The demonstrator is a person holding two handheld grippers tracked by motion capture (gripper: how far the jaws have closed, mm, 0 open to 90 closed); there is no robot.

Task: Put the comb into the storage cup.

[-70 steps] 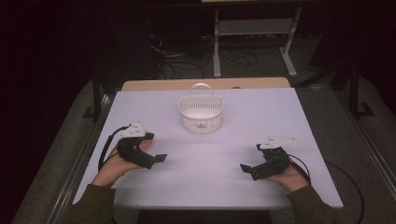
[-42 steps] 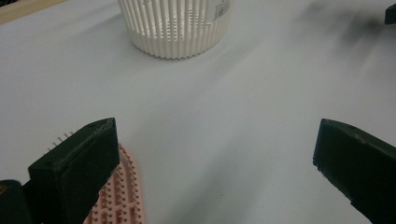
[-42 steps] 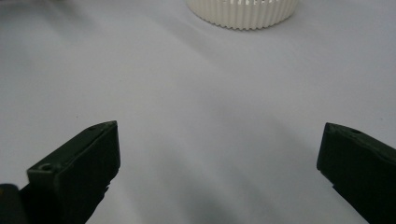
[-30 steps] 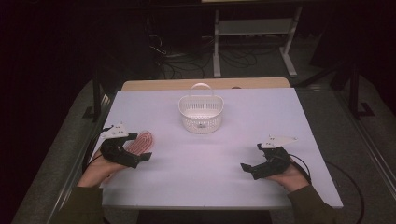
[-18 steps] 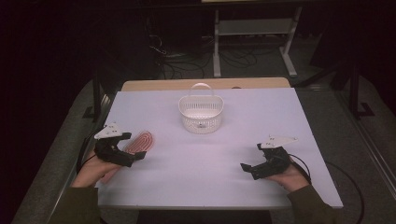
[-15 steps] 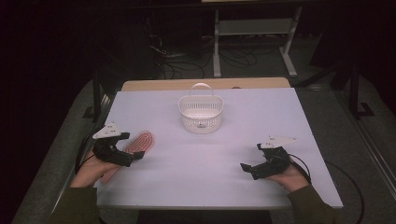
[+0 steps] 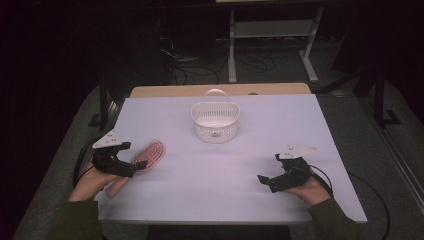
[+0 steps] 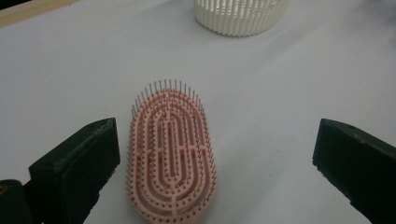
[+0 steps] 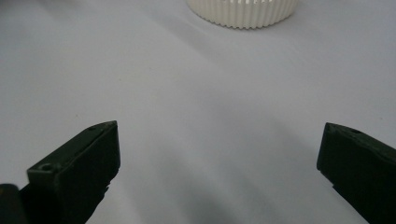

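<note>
A pink oval hairbrush (image 7: 150,152) lies bristles up on the white table (image 7: 225,170) at the near left, its handle toward the person. My left gripper (image 7: 131,166) sits low over the handle end, open. In the left gripper view the brush head (image 8: 170,154) lies between the wide-apart jaws of that gripper (image 8: 215,140), nearer the left one, and touches neither. My right gripper (image 7: 268,173) rests at the near right, open, with bare table between the jaws of that gripper (image 9: 217,140). A white slatted basket (image 7: 215,121) with a handle stands at mid-table, farther back.
The basket's base shows at the top of both gripper views (image 8: 240,16) (image 9: 243,11). A wooden board (image 7: 220,90) edges the table's far side. Beyond it on the dark floor are cables (image 7: 190,62) and a metal stand (image 7: 272,37).
My left gripper has drawn back to the left, and the pink hairbrush it covered now lies in plain view ahead of it. The right gripper has not moved.
</note>
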